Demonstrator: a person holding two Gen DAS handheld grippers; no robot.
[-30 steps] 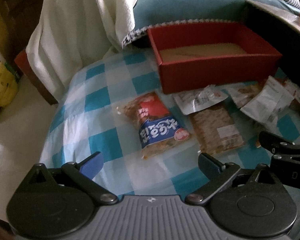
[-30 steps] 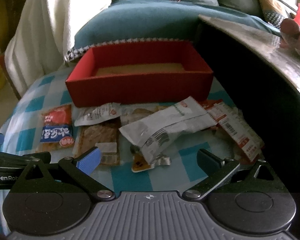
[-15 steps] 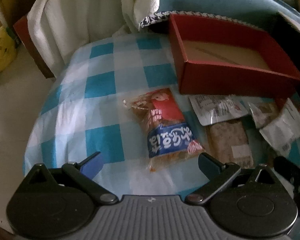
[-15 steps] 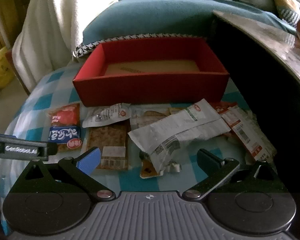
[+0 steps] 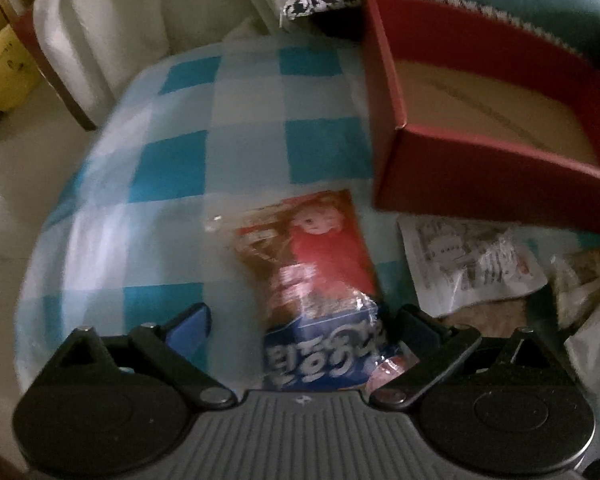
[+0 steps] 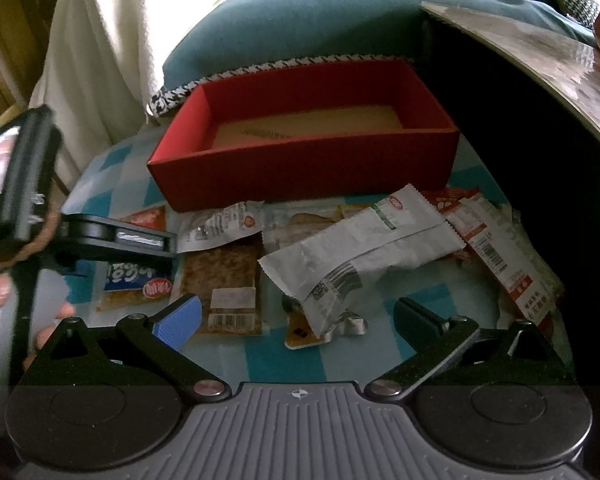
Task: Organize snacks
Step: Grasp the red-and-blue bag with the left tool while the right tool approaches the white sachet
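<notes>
- Below, left gripper [image 5: 302,322] spread wide, straddling the red-and-blue snack packet [image 5: 320,280] on the checked cloth [image 5: 172,168]; contact unclear.
- Right gripper [image 6: 296,316] spread wide, empty, above the white wrapper [image 6: 360,252].
- Red box [image 6: 300,176] just behind.

Cloth [image 5: 172,168]: blue-and-white check. Box [image 6: 300,176]: red walls, tan floor. Near-left packet [image 5: 320,264]: red top, blue band, white script. Bar [image 6: 224,276]: brown, speckled, white label. Middle wrapper [image 6: 364,248]: white, green stripe, black print. Right packet [image 6: 496,248]: red and white, barcode. Far cushion [image 6: 320,20]: teal, black-and-white houndstooth trim. Left drape [image 5: 140,20]: cream.
</notes>
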